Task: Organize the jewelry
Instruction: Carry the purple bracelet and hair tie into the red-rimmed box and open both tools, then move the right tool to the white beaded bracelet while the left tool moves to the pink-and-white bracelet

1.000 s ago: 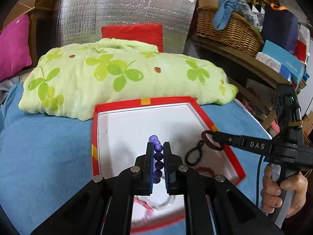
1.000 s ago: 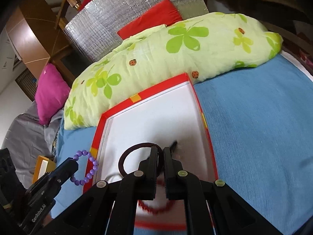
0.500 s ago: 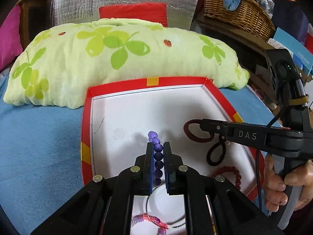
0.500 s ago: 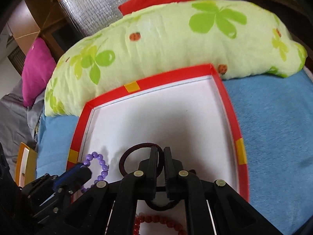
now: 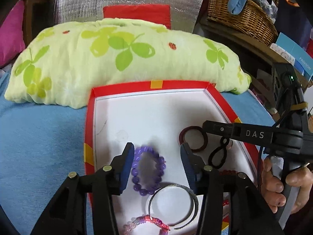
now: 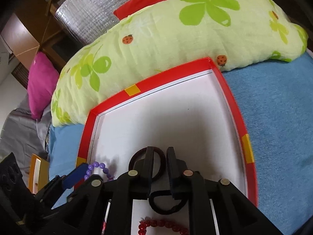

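A red-rimmed white tray [image 5: 176, 84] lies on a blue blanket. My left gripper [image 5: 156, 148] is open and its jaws are opening. The purple bead bracelet [image 5: 137, 178] lies flat on the tray floor between them, free of the pads. My right gripper [image 6: 159, 150] is over the tray's right side and its jaws are opening a little. The maroon hair tie [image 6: 137, 155] rests on the tray under its tips, with a gap showing between the pads. The left wrist view shows the right gripper [image 5: 204, 126] above that maroon hair tie [image 5: 183, 135].
Also in the tray are a black hair tie [image 5: 217, 156], a silver bangle [image 5: 193, 197], a pink bracelet [image 5: 148, 220] and a red bead bracelet [image 6: 162, 225]. A green leaf-print pillow [image 5: 127, 54] lies behind the tray. A wicker basket [image 5: 240, 17] stands at the back right.
The left jaws have spread and the purple bracelet has dropped from them onto the tray. The right jaws have parted slightly around the maroon hair tie. Both grippers came lower into the tray.
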`<state>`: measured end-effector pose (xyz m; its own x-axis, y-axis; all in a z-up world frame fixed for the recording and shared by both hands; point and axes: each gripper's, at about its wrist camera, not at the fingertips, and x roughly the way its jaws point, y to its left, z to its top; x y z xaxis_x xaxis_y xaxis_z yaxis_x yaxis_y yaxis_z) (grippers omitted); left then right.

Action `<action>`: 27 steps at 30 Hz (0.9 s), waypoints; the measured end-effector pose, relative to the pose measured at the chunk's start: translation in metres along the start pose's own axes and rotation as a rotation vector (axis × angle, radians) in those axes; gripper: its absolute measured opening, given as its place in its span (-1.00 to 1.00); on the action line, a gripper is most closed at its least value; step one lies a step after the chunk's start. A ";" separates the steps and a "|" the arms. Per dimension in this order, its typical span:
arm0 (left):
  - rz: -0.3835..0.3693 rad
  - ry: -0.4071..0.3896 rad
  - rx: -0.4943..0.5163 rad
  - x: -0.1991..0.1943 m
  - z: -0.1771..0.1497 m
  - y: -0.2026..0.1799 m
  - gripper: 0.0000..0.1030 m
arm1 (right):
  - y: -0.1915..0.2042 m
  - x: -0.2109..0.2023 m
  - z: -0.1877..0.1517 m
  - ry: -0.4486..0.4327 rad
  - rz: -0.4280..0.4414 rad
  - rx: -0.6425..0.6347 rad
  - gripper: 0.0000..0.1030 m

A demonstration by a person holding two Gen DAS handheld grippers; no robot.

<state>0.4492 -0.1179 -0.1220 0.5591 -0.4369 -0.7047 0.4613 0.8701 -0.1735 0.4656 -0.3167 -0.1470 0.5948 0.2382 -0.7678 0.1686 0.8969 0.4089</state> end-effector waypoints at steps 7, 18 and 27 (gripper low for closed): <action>0.082 -0.037 0.016 -0.025 -0.001 0.004 0.13 | -0.001 -0.021 -0.005 -0.037 -0.014 -0.011 -0.70; 0.246 -0.052 0.021 -0.060 -0.019 0.008 0.30 | 0.005 -0.056 -0.027 -0.060 -0.033 -0.071 -0.70; 0.364 -0.042 0.074 -0.094 -0.064 0.004 0.33 | -0.002 -0.094 -0.058 -0.066 -0.032 -0.091 -0.43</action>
<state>0.3541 -0.0592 -0.1006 0.7225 -0.1127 -0.6821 0.2750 0.9520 0.1341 0.3641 -0.3191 -0.1039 0.6411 0.1862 -0.7445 0.1180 0.9346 0.3354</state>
